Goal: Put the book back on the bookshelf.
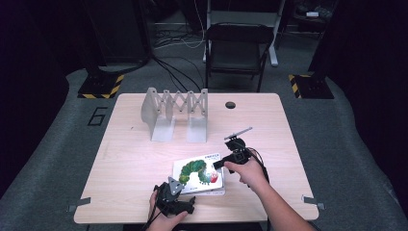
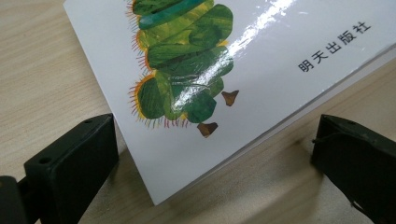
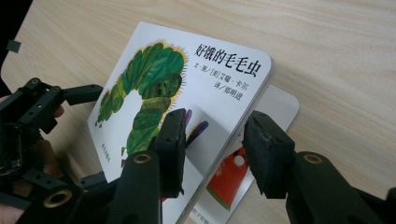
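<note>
Right gripper view: book (image 3: 187, 93) titled "好饿的毛毛虫".

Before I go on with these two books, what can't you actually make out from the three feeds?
- Lower book: its cover and title are mostly covered by the caterpillar book in the right gripper view.
- Right gripper: whether its jaws touch the top book's edge; the view's angle leaves it unclear.
- Left gripper: jaws straddle the book's corner; any contact is cut off by the bottom edge.
- High view: the title print is too small.
</note>
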The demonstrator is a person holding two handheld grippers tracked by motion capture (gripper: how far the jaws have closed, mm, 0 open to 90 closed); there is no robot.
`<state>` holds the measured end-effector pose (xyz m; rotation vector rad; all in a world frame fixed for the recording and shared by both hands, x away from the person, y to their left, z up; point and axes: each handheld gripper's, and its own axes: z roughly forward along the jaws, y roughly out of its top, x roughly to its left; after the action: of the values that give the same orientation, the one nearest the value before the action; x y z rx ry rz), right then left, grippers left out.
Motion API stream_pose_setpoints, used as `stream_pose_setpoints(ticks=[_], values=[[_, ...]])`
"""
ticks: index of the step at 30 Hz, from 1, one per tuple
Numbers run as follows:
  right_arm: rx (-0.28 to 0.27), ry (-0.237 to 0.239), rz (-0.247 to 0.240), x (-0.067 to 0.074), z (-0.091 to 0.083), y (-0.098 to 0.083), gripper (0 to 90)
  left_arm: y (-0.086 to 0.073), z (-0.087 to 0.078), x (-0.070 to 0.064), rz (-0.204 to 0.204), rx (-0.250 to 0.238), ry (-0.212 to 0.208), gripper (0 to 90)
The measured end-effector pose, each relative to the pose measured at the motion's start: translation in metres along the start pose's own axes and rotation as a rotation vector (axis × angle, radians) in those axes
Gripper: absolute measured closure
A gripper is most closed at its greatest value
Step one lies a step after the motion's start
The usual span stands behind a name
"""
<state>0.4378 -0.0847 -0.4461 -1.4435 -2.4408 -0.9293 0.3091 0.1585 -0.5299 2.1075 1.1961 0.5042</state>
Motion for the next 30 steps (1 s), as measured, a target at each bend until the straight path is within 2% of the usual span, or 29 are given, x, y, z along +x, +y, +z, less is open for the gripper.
stream_pose_setpoints(ticks=[3,4,7,11,16,25,27,30], values=[[0.015,0.143,0.03,0.004,0.002,0.001,58.2,0.001,0.0,0.001,0.021,0.004,-0.006,0.7],[0.017,0.157,0.017,0.006,0.003,0.001,57.7,0.001,0.0,0.001,0.021,0.006,-0.011,0.7],[0.015,0.133,-0.003,0.013,0.004,0.004,57.0,0.0,0.0,0.001,0.018,0.0,-0.007,0.7],[0.023,0.12,-0.011,0.012,0.006,0.005,55.2,0.0,0.0,0.001,0.022,0.002,-0.009,0.7],[0.044,0.077,-0.024,0.012,0.01,0.004,51.3,0.0,0.0,0.001,0.017,-0.005,-0.01,0.8],[0.041,0.081,-0.029,0.011,0.011,0.004,50.8,0.0,0.0,0.002,0.027,0.0,-0.015,0.9],[0.042,0.089,-0.037,0.01,0.011,0.003,50.6,0.0,-0.001,0.004,0.044,0.014,-0.032,0.8],[0.046,0.097,-0.04,0.009,0.011,0.003,50.4,0.001,-0.002,0.005,0.048,0.02,-0.046,0.9]])
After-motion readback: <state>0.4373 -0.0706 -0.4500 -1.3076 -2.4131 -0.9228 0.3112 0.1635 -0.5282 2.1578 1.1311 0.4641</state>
